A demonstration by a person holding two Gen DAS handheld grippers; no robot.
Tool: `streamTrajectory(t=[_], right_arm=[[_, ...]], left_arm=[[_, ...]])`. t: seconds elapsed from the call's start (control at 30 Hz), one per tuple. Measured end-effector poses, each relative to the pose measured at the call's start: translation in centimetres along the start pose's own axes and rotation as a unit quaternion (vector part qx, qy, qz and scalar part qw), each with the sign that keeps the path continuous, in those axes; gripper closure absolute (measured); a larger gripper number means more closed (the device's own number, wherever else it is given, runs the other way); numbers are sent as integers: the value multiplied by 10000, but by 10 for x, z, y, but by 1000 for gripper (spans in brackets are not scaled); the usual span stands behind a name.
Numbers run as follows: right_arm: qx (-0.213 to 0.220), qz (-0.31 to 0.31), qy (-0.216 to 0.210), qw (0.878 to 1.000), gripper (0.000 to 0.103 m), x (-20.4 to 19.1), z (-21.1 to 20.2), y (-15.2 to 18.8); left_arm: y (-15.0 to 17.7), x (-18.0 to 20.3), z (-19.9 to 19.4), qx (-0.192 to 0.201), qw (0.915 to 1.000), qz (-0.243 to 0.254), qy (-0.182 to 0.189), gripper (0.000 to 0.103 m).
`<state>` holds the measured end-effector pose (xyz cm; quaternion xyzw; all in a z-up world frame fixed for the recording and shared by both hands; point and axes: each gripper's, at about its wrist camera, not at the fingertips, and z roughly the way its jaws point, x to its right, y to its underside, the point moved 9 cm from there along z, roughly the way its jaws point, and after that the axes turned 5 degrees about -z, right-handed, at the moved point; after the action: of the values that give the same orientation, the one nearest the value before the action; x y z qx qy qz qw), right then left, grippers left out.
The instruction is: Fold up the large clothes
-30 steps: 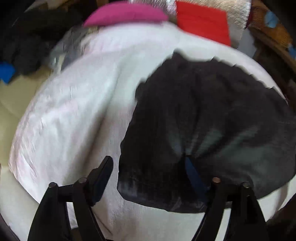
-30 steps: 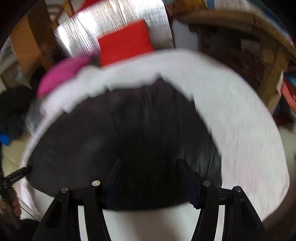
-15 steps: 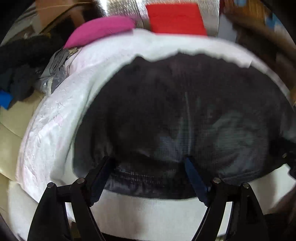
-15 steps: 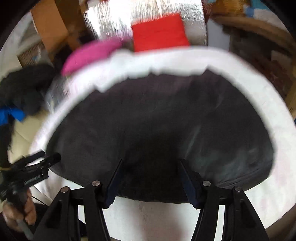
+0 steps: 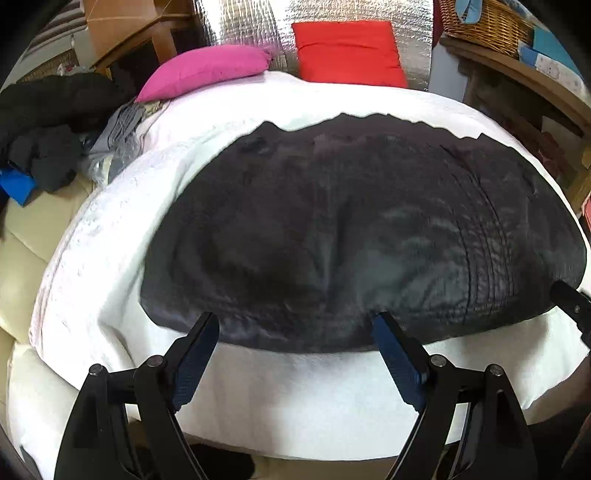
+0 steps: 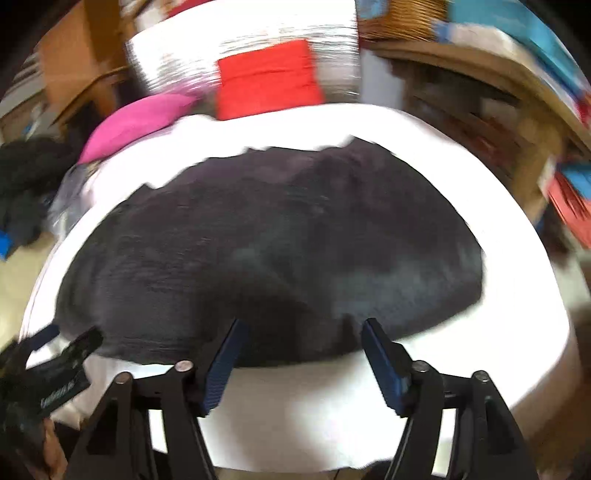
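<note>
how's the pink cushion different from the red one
The pink cushion is rounded and lies tilted on the white cover's far left corner; the red cushion is squarer and flatter, propped against the silver foil backing. Both sit beyond the dark garment.

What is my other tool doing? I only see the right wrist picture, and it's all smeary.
Observer: In the left wrist view, the left tool is open over the near edge of the black garment, and its pads grip nothing.
Operator: Does the black thing have any pattern?
Observer: Yes, rows of stitching curve down its right side.
Operator: What's the grey blob by the pink pillow?
Observer: It's a crumpled grey garment, lying right beside the pink pillow.
</note>
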<state>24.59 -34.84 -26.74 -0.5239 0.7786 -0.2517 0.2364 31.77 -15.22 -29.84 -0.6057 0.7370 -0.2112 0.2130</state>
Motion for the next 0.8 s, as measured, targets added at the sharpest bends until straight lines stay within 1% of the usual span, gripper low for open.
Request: streamTrajectory(t=[0.03,0.1,0.13,0.2,0.23,0.33,0.4,0.47,0.53,0.6,0.63,0.67,0.7,0.73,0.77,0.8], right_arm=[[-20,250,5,9997,31,7,4,5],[-75,803,-315,9962,26,19,13,14],[-148,864,-357,9955,26,21,19,17],[-302,775,-117,9965,26,28,41,19],[-366,767,-95,9963,26,30,50,20],[-506,923,-291,9940,26,31,57,21],[-389,908,-304,9946,26,33,45,18],[-150,859,-243,9959,26,36,29,12],[205,856,-51,9961,26,48,12,2],[377,798,187,9959,26,61,5,-7],[366,767,286,9960,26,69,8,-14],[270,737,279,9965,26,74,16,-17],[60,686,239,9973,26,76,27,-18],[-297,625,147,9975,26,78,43,-17],[-600,639,3,9962,25,79,59,-15],[-724,688,-92,9950,24,79,68,-16]], left_arm=[[3,1,5,-48,10000,-58,31,17],[4,4,18,-116,9999,-79,-68,16],[5,5,26,-154,9997,-55,-169,13],[4,6,33,-182,9995,-47,-234,10],[5,8,30,-171,9995,-21,-262,10],[10,9,20,-166,9996,63,-239,10],[10,2,6,-67,9998,70,-168,10],[6,-16,-10,121,9995,-2,-278,10],[-2,-38,-19,295,9986,-170,-413,10],[-11,-61,-14,294,9970,-362,-612,10],[-14,-69,-6,221,9968,-423,-640,10],[-14,-73,2,117,9970,-437,-631,10],[-13,-75,17,-92,9972,-388,-626,10],[-11,-75,31,-309,9972,-323,-596,8],[-9,-74,40,-414,9974,-308,-513,8],[-9,-75,41,-403,9974,-330,-492,8]])
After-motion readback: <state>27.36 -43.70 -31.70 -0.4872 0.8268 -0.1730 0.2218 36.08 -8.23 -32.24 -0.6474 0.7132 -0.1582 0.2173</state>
